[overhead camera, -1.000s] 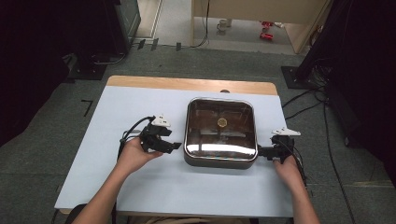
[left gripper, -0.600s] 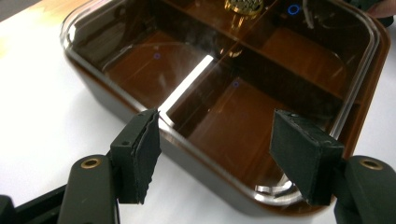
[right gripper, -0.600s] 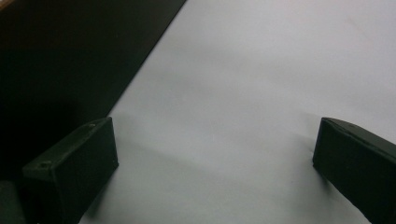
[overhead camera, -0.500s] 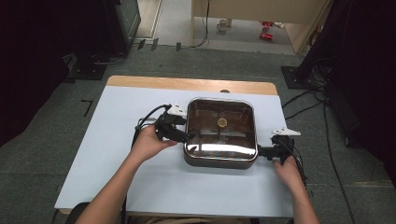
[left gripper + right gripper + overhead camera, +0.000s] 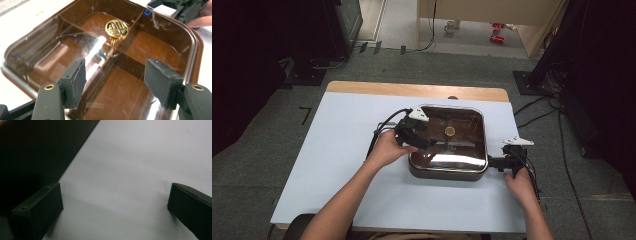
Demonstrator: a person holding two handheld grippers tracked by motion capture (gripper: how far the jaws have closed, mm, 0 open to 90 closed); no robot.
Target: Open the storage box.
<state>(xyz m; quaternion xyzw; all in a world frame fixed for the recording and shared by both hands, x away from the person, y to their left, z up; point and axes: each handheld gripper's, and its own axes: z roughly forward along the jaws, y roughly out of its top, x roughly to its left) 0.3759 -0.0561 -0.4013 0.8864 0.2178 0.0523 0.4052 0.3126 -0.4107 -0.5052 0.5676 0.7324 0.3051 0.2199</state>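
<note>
We had our left gripper (image 5: 424, 142) released, jaws apart over the near left of the brown lidded box (image 5: 462, 125) mid-table (image 5: 337, 150). The slick lid could slip from the pads — its gold knob (image 5: 116, 29) sat farther off. Our right gripper (image 5: 498, 162), also unclenched, waited beside the box's right edge, crowding that side.

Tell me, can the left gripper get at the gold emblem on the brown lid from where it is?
Probably yes. The left gripper hangs open over the brown lid, and the gold emblem lies just ahead of its jaws with nothing between them.
</note>
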